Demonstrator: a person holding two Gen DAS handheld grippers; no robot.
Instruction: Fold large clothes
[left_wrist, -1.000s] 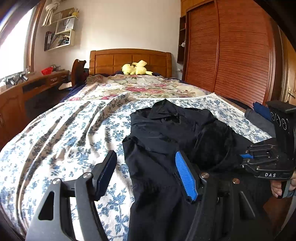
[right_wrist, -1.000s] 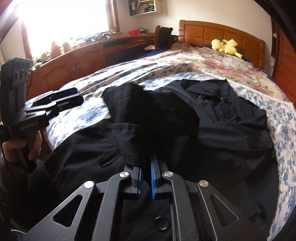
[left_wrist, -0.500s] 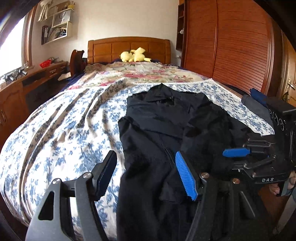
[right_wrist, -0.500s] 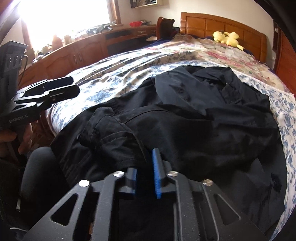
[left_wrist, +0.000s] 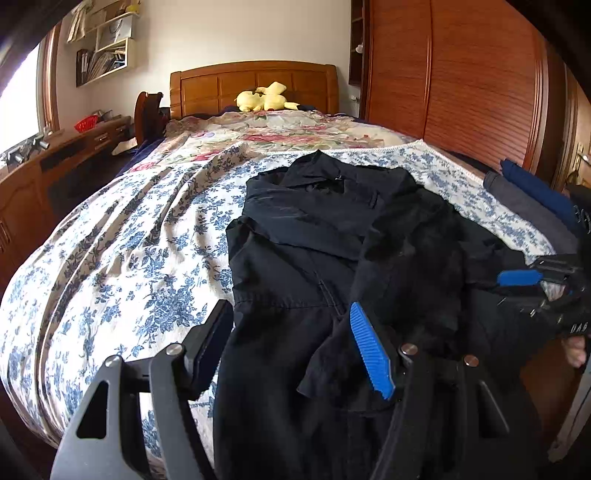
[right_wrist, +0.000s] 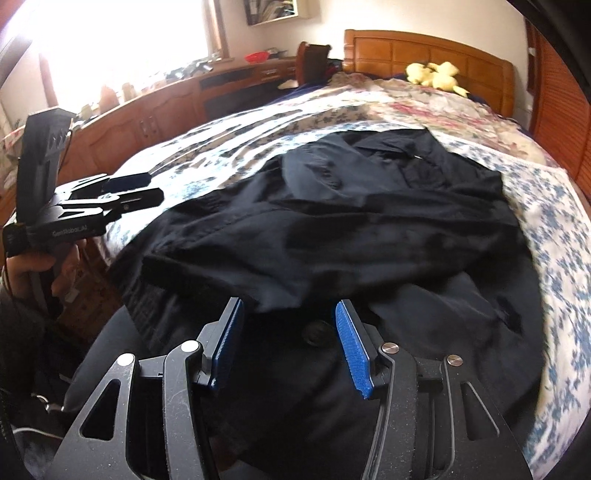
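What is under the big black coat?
The black coat lies on a blue flowered bedspread, which shows all around it. Whatever else is beneath the coat is covered, so it cannot be seen. Its near end hangs over the bed's edge.

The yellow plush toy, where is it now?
In both wrist views the yellow plush toy lies at the far end of the bed, against the wooden headboard, beyond the black garment.

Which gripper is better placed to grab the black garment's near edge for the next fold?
Right, probably. The right gripper is open with the black garment edge lying just ahead of its fingers. The left gripper, also open, straddles the garment's side edge over the bedspread.
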